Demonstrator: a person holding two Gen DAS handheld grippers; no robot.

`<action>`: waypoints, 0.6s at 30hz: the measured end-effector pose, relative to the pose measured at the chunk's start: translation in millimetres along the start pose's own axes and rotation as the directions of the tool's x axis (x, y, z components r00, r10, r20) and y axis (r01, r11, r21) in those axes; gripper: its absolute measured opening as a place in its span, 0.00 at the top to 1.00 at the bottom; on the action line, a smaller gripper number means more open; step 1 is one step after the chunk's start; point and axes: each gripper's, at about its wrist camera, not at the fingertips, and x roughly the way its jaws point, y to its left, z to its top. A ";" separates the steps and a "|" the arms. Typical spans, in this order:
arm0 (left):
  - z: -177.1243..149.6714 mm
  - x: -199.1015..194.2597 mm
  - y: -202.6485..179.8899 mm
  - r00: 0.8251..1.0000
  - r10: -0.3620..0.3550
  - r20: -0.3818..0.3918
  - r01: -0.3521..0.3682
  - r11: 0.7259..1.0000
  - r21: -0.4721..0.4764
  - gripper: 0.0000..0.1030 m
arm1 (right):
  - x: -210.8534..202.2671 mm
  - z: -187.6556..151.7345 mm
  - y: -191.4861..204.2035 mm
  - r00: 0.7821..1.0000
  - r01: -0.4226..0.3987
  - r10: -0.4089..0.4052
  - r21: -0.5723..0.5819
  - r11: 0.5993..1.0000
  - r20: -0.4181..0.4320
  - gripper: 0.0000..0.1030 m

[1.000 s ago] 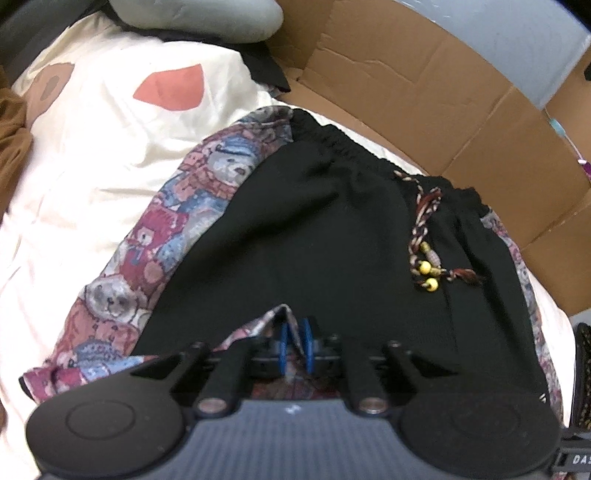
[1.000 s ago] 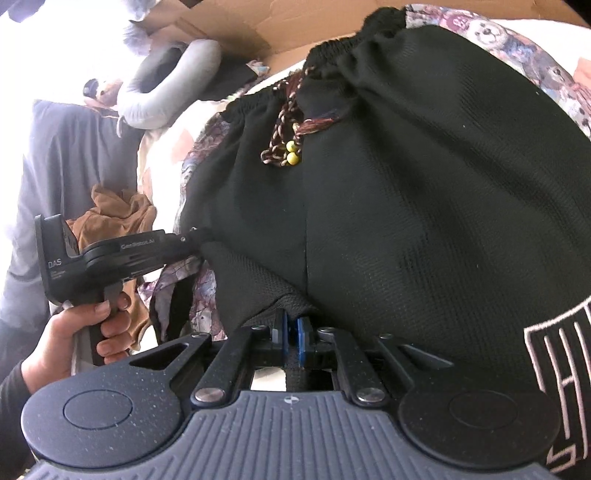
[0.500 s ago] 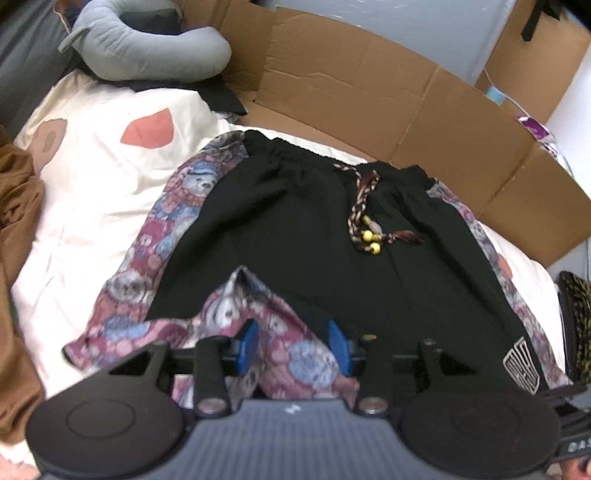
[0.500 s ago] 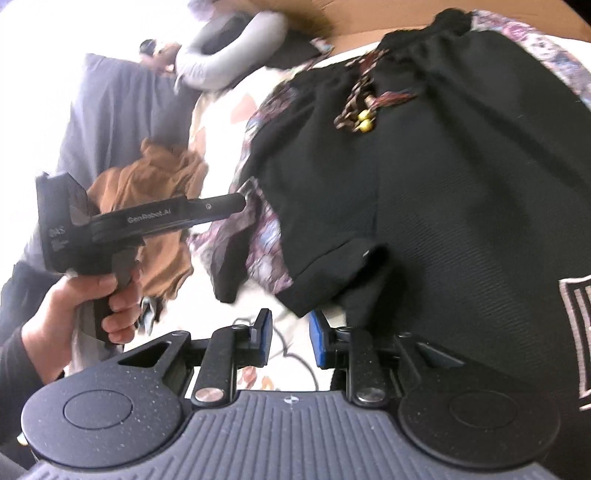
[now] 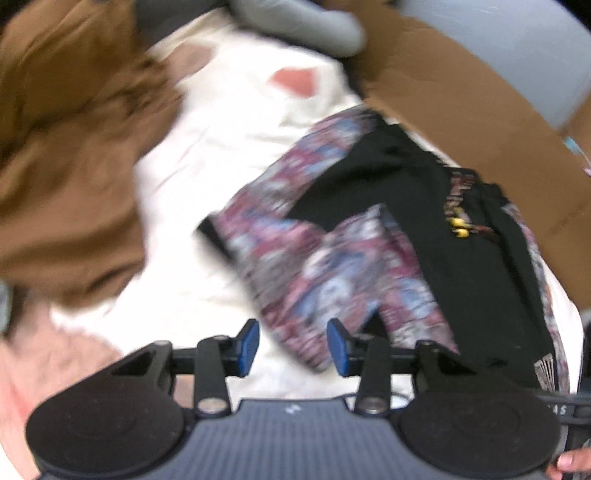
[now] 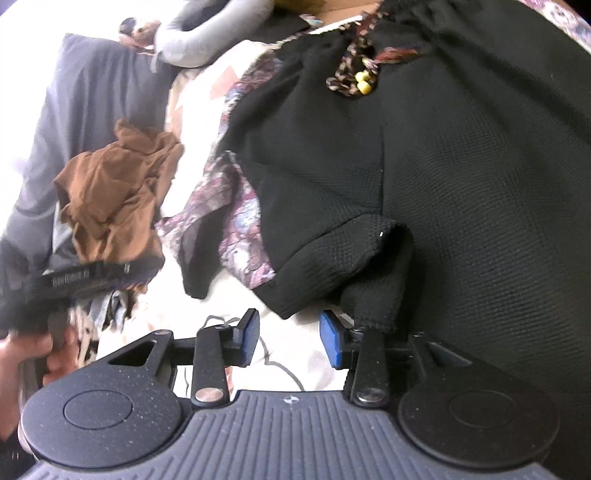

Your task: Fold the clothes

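Lying spread on a cream bedsheet (image 5: 207, 177), the black shorts (image 6: 480, 184) serve as the reference for all positions below.

Nearest the lens in the left wrist view, the left gripper (image 5: 293, 345) hangs over bare sheet at the shorts' near left corner. Its jaws are closing slightly, with nothing pressed between the blue pads; the tip of the patterned side panel (image 5: 325, 273) appears to lie just beyond the gap, though blur makes the overlap uncertain. That panel is flipped up onto the black front. Open sheet extends left of the shorts up to a brown garment (image 5: 70, 147).

Nearest the lens in the right wrist view, the right gripper (image 6: 290, 338) is released and its jaws are opening. The hem of the near leg (image 6: 332, 273) sits just past the pads, its edge curled over, with no fabric clamped. Cream sheet shows through the gap.

Farther along, the braided drawstring with yellow beads (image 6: 360, 79) lies at the waistband.

Only the left wrist view shows the cardboard wall (image 5: 480, 110) bounding the shorts' far side. Only the right wrist view shows the hand (image 6: 40, 350) that grips the other gripper's handle left of the shorts, the dark cushion (image 6: 85, 92) beyond the brown garment, and a grey pillow (image 6: 221, 26) farthest away.
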 end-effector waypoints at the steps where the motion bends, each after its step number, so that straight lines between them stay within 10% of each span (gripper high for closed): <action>1: -1.6 2.1 5.1 1.000 -0.002 -0.003 0.002 1.000 -0.031 0.60 | 2.3 -0.9 0.3 1.000 0.000 0.000 0.000 1.000 0.002 0.62; 18: -12.8 43.0 22.0 0.992 -0.117 -0.036 0.102 0.954 -0.282 0.65 | 18.9 0.7 11.3 0.999 -0.016 0.017 -0.033 0.999 0.048 0.65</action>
